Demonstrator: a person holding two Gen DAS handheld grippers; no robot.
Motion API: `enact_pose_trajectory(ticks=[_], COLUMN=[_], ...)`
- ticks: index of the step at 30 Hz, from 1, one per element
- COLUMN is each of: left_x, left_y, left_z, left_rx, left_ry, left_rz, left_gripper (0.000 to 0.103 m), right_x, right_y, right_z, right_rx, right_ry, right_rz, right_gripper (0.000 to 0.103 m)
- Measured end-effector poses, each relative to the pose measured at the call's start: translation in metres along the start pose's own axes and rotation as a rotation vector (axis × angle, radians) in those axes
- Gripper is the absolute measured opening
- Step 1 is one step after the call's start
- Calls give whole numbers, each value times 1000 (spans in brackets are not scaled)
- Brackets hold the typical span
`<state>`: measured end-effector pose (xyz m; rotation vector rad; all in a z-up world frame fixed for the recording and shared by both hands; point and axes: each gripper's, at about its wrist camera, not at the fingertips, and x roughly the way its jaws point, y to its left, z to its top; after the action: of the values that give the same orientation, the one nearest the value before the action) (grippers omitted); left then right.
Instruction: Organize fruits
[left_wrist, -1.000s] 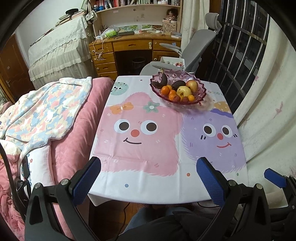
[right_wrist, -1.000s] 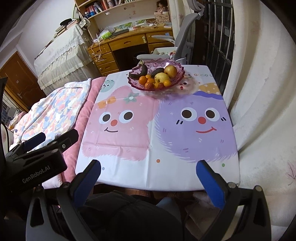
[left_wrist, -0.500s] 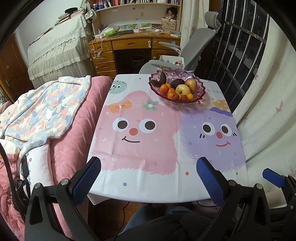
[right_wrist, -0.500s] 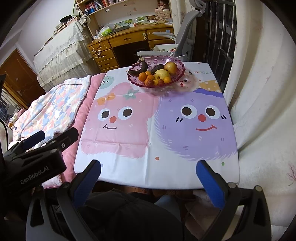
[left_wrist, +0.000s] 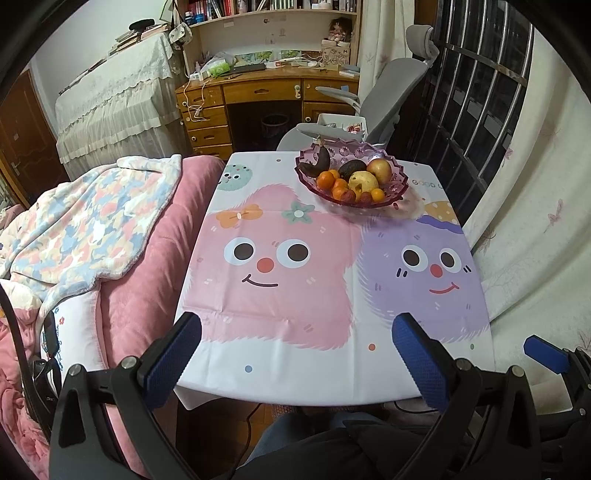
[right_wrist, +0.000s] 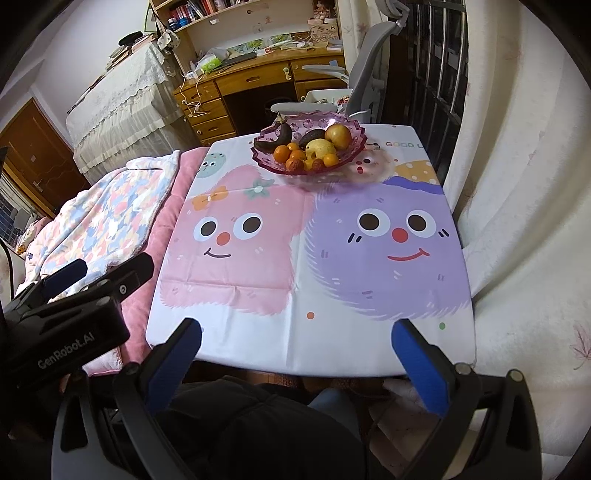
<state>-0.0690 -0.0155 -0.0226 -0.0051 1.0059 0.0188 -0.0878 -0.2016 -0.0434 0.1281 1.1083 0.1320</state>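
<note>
Tongs (left_wrist: 295, 354) gaping; chair (left_wrist: 384, 99) behind bowl (left_wrist: 399, 184).

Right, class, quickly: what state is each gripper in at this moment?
Left gripper: open, holding nothing, near the table's front edge.
Right gripper: open, holding nothing, also at the near edge.

I see the fruits all piled in the pink glass bowl (left_wrist: 397, 173) at the far end of the tabletop (left_wrist: 295, 343). In the bowl, a dark banana (left_wrist: 320, 164) lies at the left, an avocado (left_wrist: 351, 168) behind a yellow pear (left_wrist: 363, 181), a reddish apple (left_wrist: 379, 170) at the right, oranges (left_wrist: 325, 180) and small red fruits (left_wrist: 349, 195) in front.
</note>
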Motion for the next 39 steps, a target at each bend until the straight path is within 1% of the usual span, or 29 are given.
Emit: enact_pose_trajectory(ticks=[39], left_x=[-1], left_y=[-2], left_z=[0], left_rx=[0], left_ry=[-4], left_rz=[2], left_gripper=[103], right_x=[0], right_y=[2], right_z=[0], right_rx=[1], right_ry=[1], right_rz=[-2], right_gripper=[103])
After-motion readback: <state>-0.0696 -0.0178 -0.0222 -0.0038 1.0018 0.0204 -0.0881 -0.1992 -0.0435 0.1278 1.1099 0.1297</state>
